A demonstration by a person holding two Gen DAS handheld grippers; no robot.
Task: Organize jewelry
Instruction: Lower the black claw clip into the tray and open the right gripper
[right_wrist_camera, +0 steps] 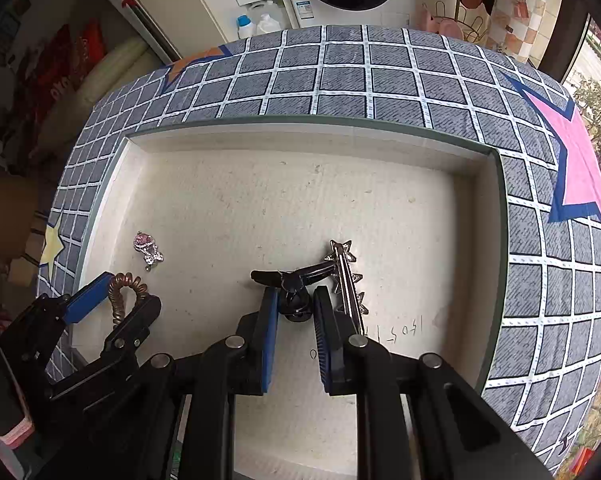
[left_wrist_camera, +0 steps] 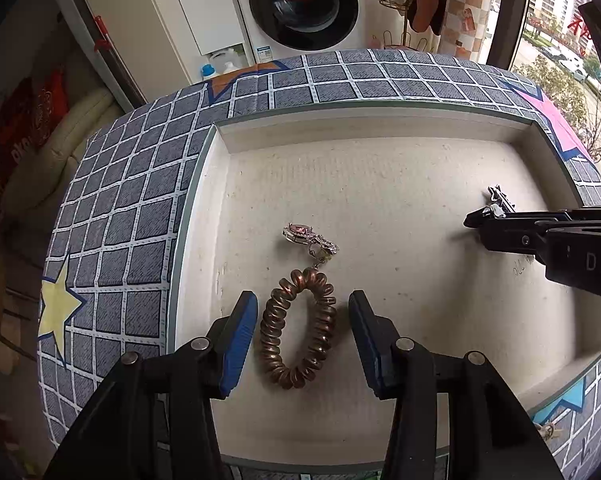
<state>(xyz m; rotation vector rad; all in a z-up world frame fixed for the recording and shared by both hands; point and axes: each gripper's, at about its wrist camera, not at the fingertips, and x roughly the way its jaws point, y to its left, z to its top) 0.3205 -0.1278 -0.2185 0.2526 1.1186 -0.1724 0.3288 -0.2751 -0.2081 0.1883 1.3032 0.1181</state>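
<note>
Tray [left_wrist_camera: 380, 128]: shallow, cream-lined; sits on a checked cloth [left_wrist_camera: 132, 216].
Spiral hair tie [left_wrist_camera: 298, 328]: copper-coloured, flat on the tray floor near its left wall.
Left gripper [left_wrist_camera: 302, 334]: fingers spread either side of the spiral hair tie, pads clear of it.
Pink-stone brooch [left_wrist_camera: 308, 237]: on the tray floor, touching the far end of the spiral hair tie.
Right gripper [right_wrist_camera: 296, 312]: fingers pinching the dark end of a star-studded hair clip [right_wrist_camera: 346, 276], mid-tray, towards the right wall.
</note>
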